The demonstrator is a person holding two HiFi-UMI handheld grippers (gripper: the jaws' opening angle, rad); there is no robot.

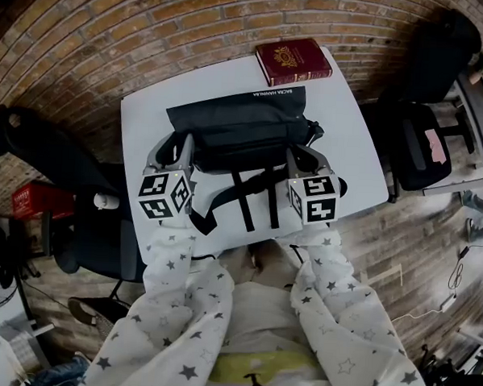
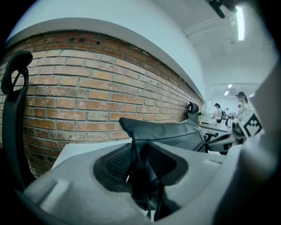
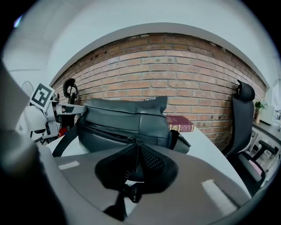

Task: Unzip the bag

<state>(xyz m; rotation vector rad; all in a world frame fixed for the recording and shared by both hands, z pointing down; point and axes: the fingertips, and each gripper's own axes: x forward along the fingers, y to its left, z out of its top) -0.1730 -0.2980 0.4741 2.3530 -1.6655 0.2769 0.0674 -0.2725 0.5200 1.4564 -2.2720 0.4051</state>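
Bag [image 1: 237, 127] lies mid-surface [image 1: 144, 118], with a book [image 1: 294, 60] just behind it. Left gripper [image 2: 139, 160]: jaws clamped on the bag's left-end fabric, likely to anchor it. Right gripper [image 3: 134, 151]: jaws nearly together, pinching the zip pull [image 3: 133, 141] at the bag's front right, ready to draw against that hold.

Brick wall [image 1: 113, 28]; white table [image 1: 137, 126]; black office chair [image 1: 425, 149]; wood floor [image 1: 416, 246]

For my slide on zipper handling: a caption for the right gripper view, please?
Right tongs pinch the zipper pull of a black bag on a white table, red book behind.
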